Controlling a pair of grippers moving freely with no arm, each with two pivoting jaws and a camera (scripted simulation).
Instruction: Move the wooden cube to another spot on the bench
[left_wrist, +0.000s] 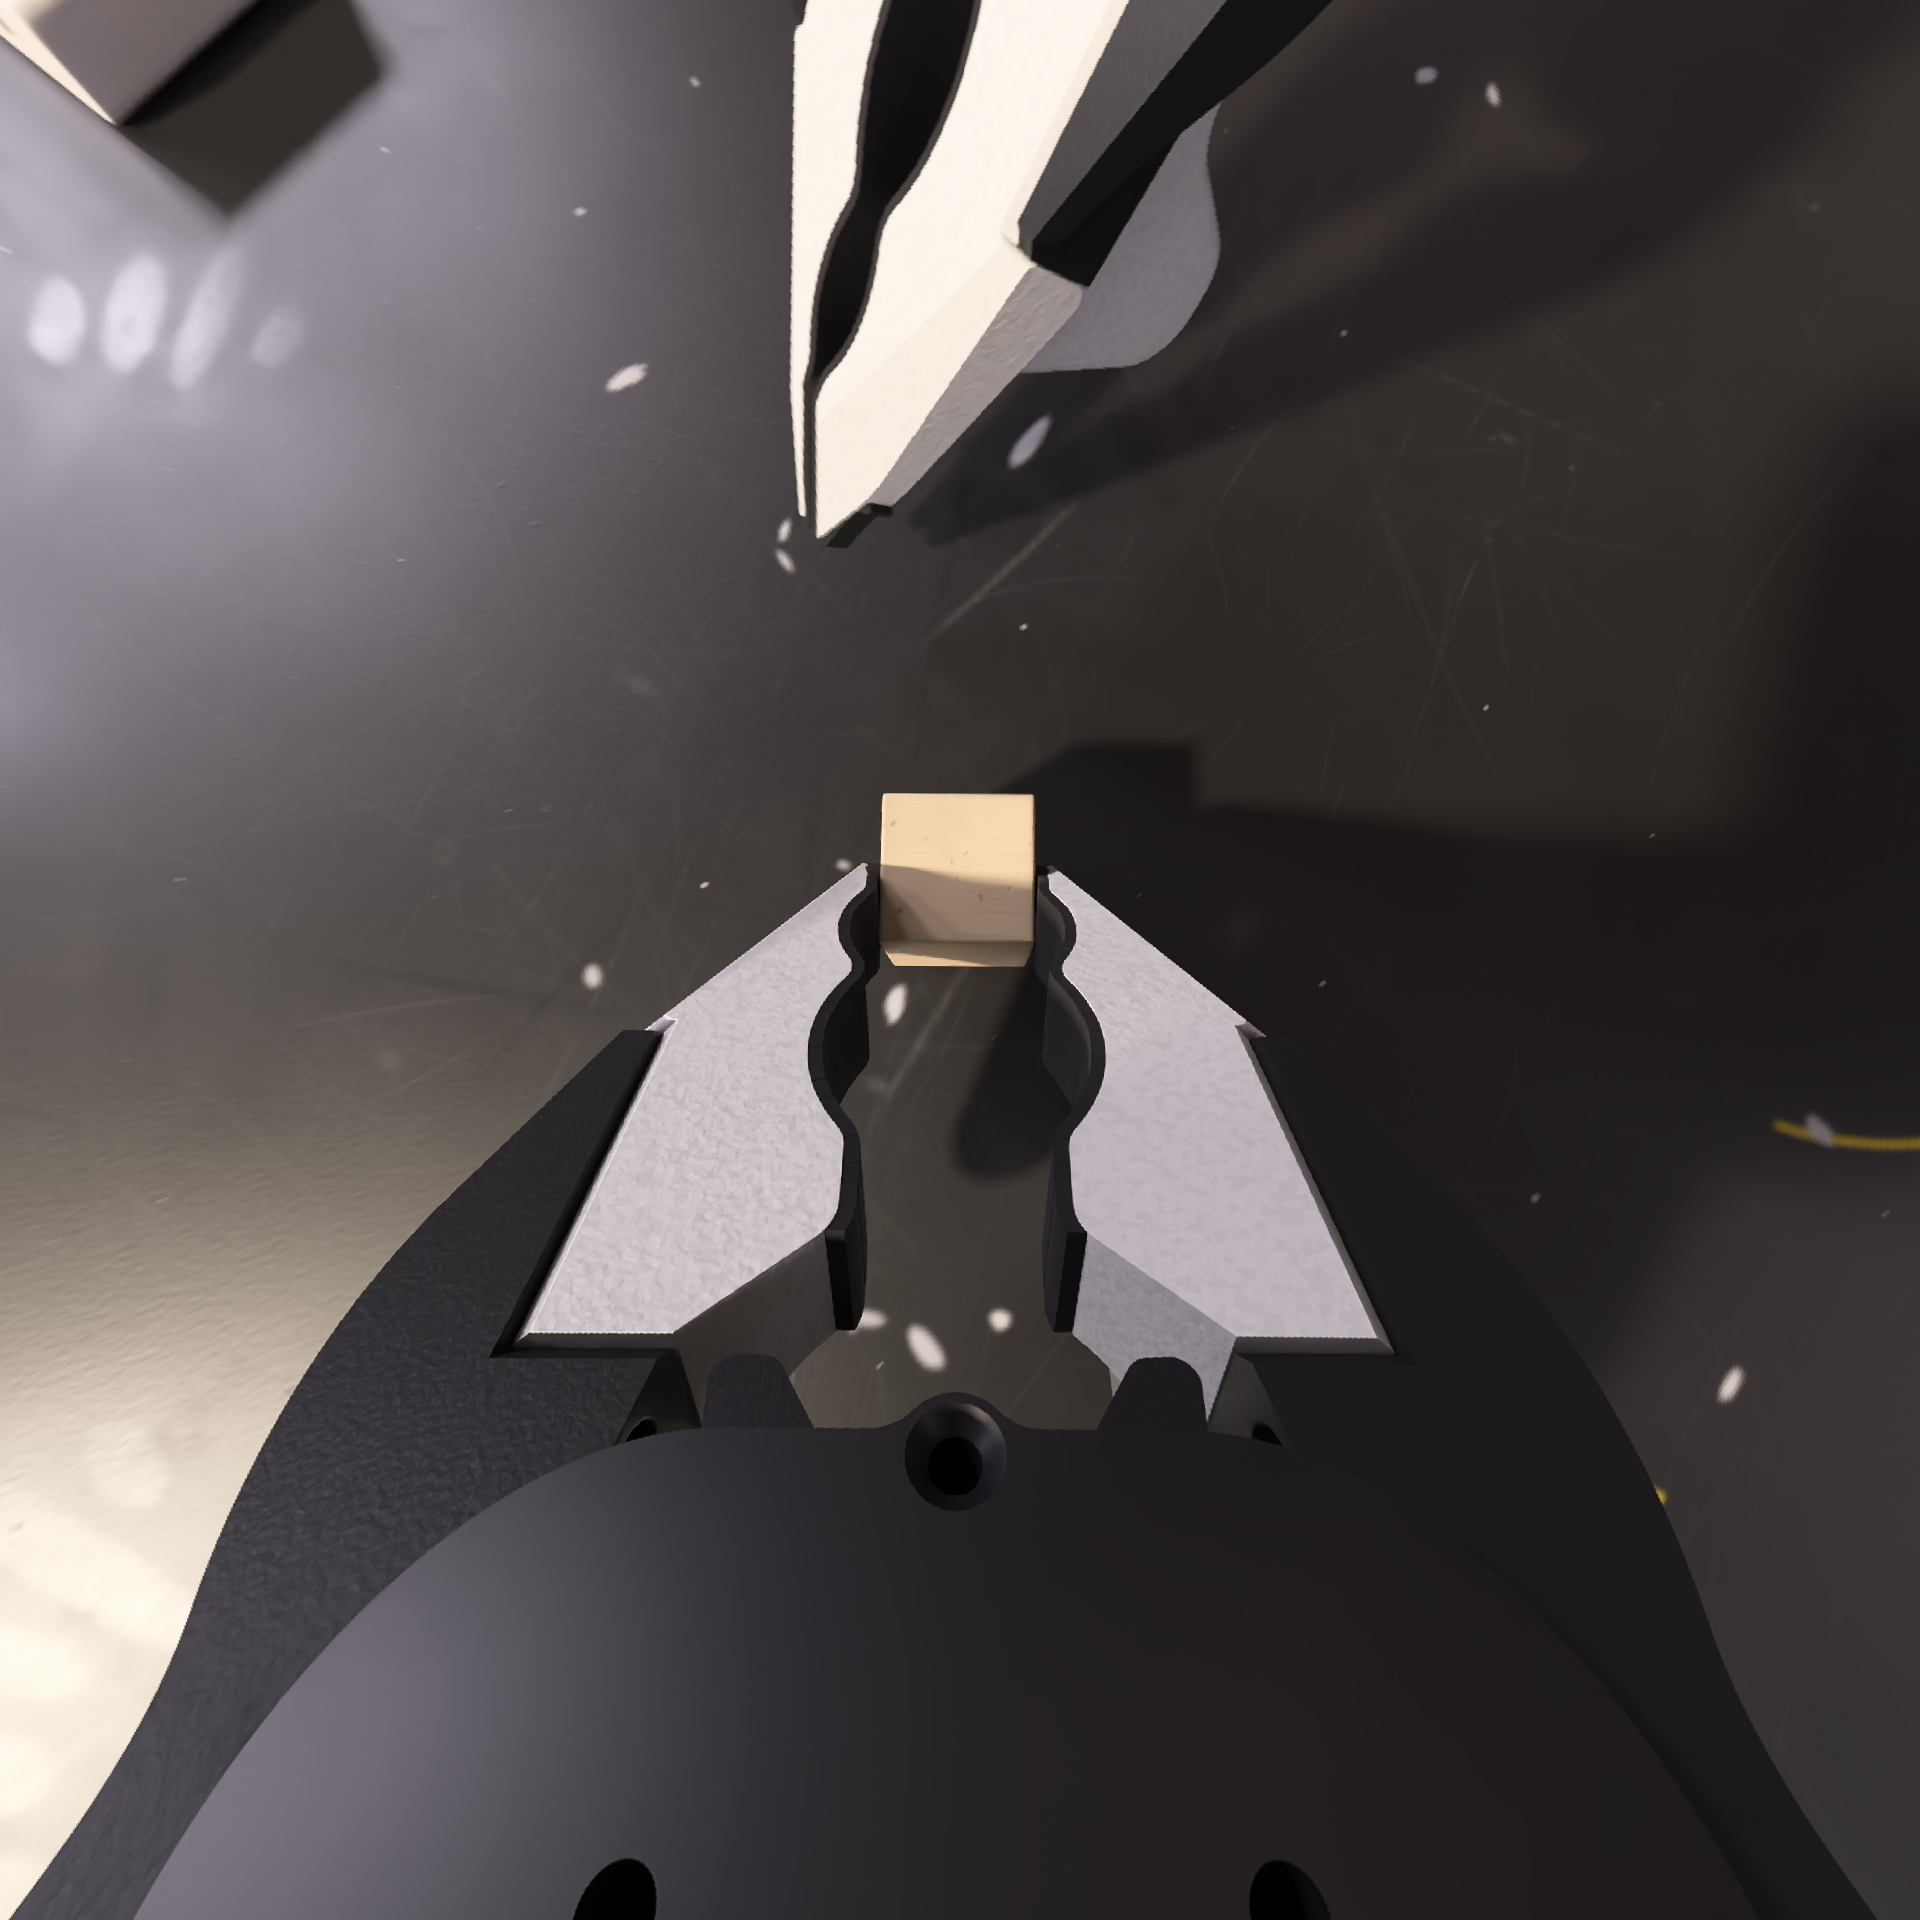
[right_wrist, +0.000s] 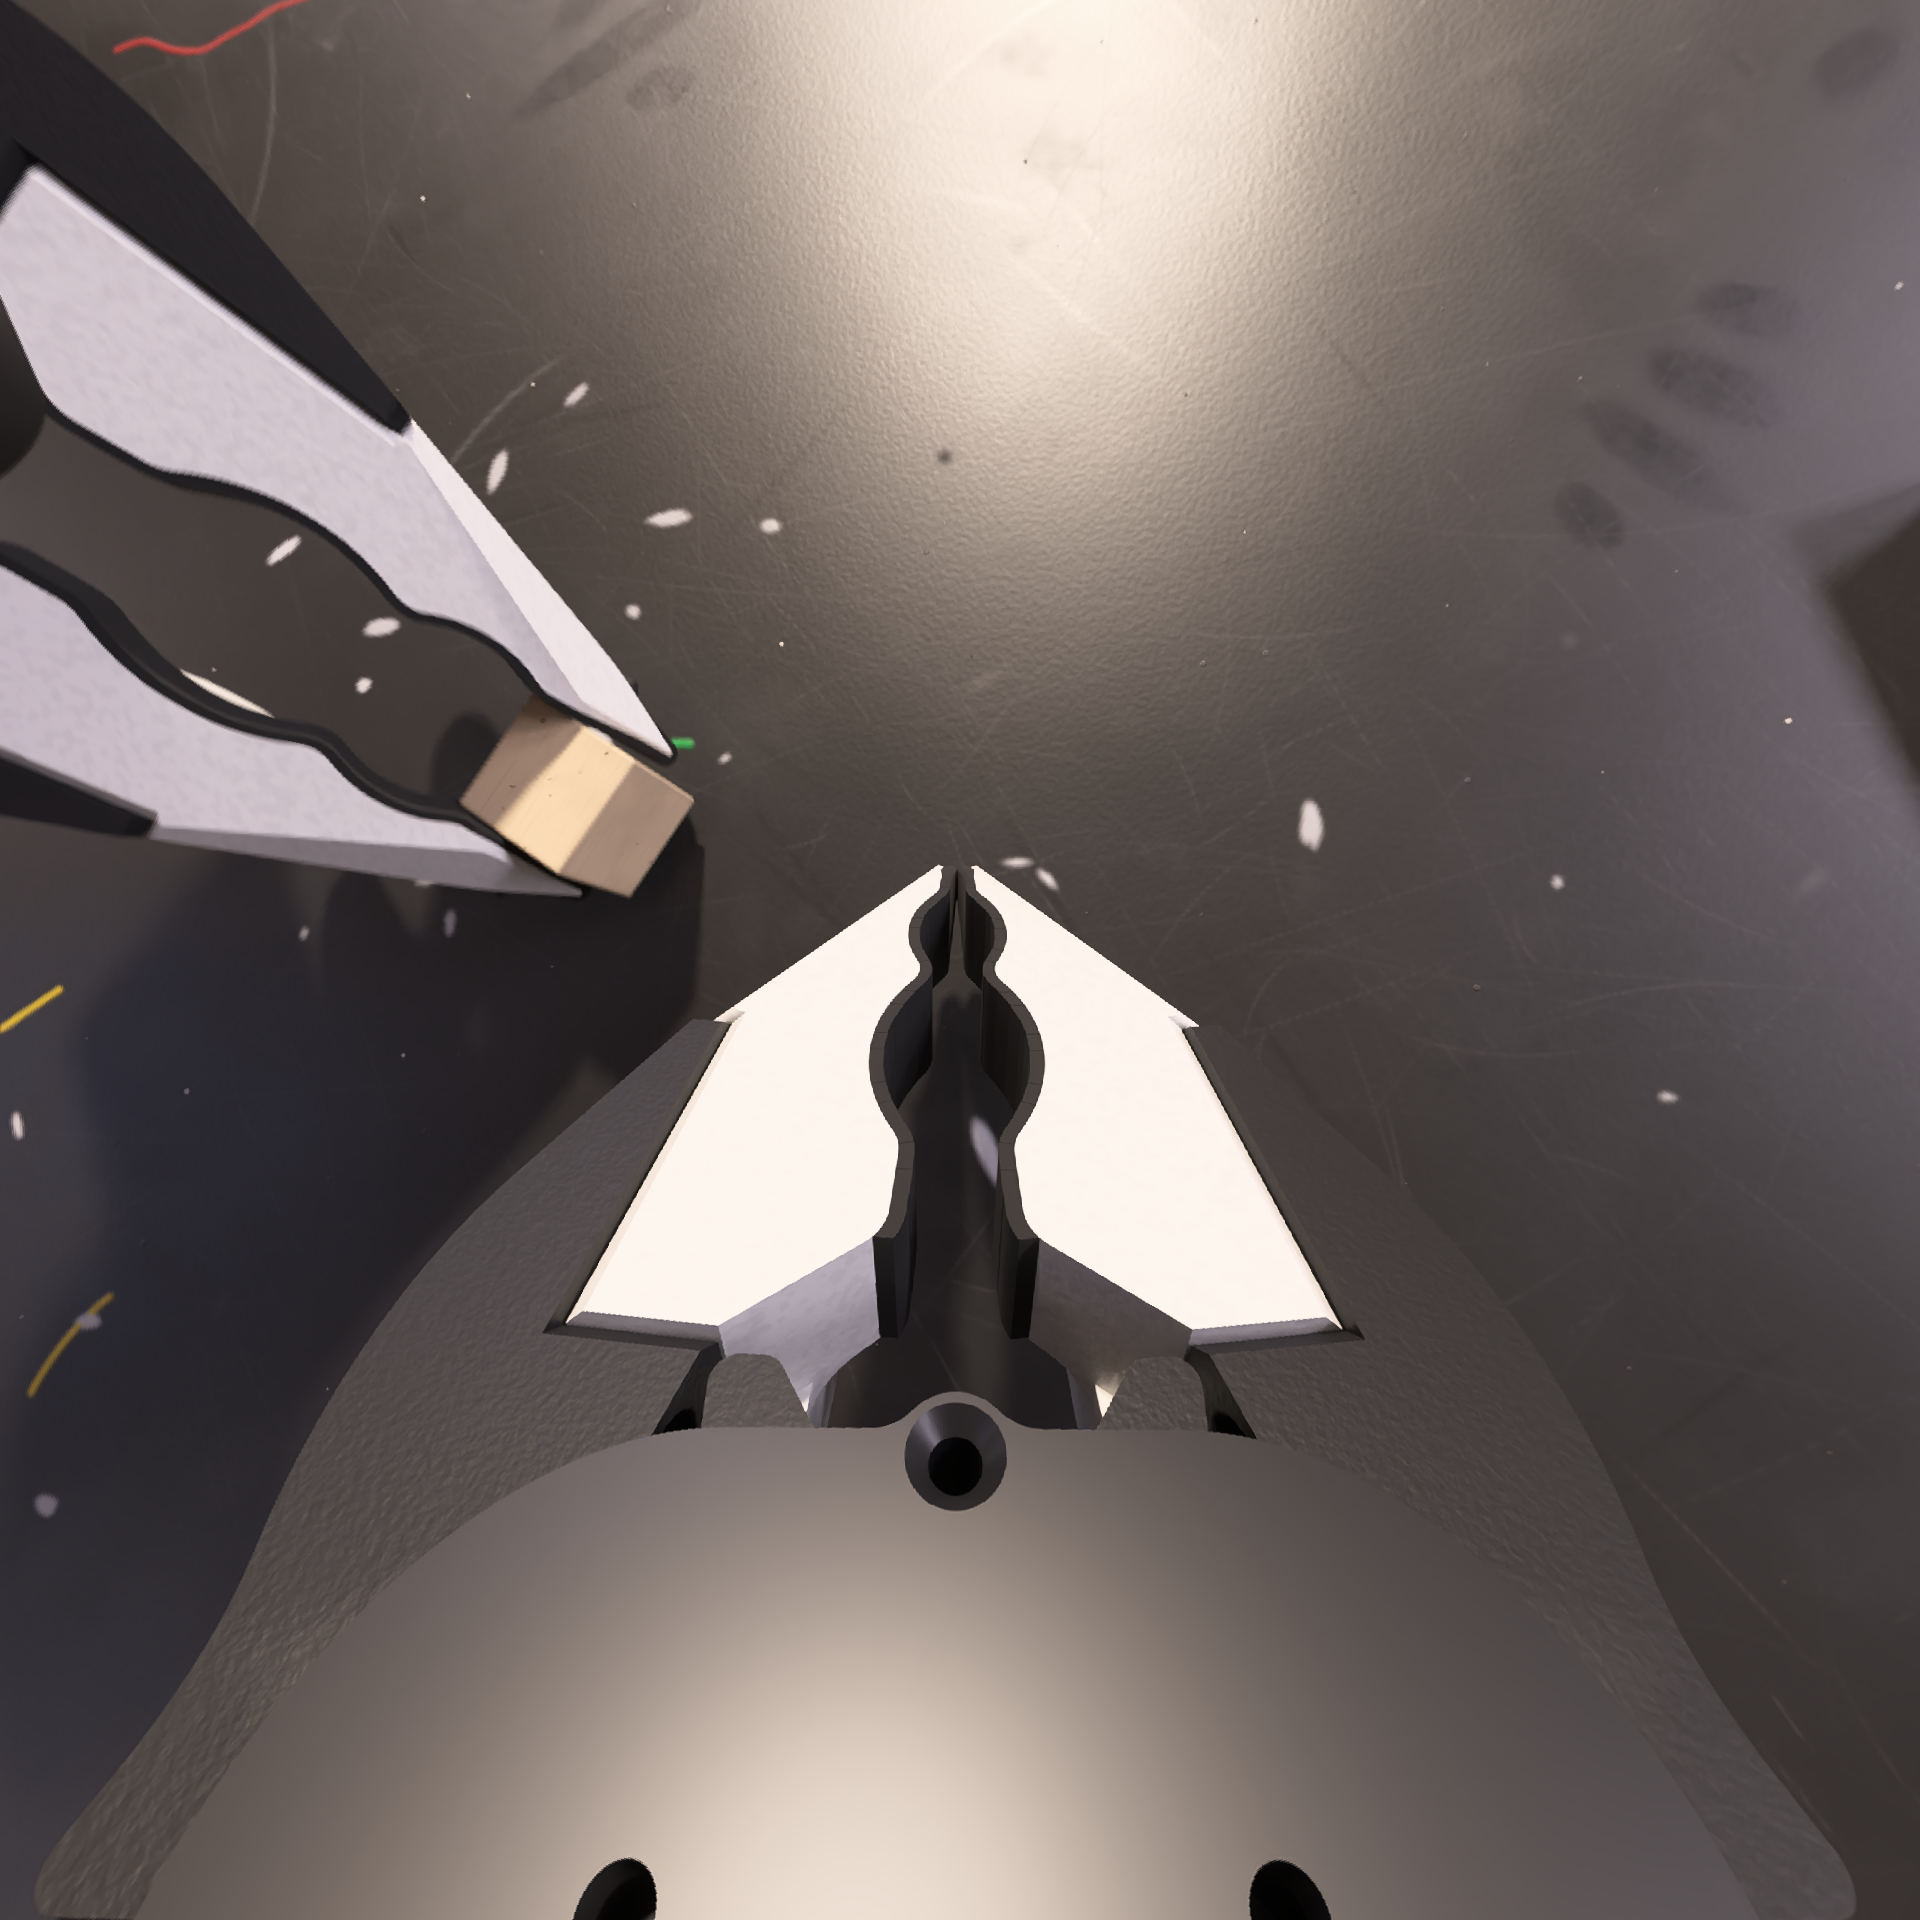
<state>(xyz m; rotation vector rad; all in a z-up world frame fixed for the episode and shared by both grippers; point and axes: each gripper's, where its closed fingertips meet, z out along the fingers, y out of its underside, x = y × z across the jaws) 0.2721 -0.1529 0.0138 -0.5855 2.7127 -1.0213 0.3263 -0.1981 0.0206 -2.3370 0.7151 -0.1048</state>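
The wooden cube is a small pale block gripped between the tips of my left gripper. Its fingers are closed on the cube's two sides. A shadow below suggests the cube hangs just above the dark scratched bench. The right wrist view shows the same grip at the left: the left gripper holds the cube. My right gripper is shut and empty, its tips to the right of the cube and apart from it. It also shows at the top of the left wrist view, beyond the cube.
A pale box with a dark side stands at the far left of the bench. Thin yellow wire scraps and a red one lie on the surface with white specks. A dark step or edge shows at the right.
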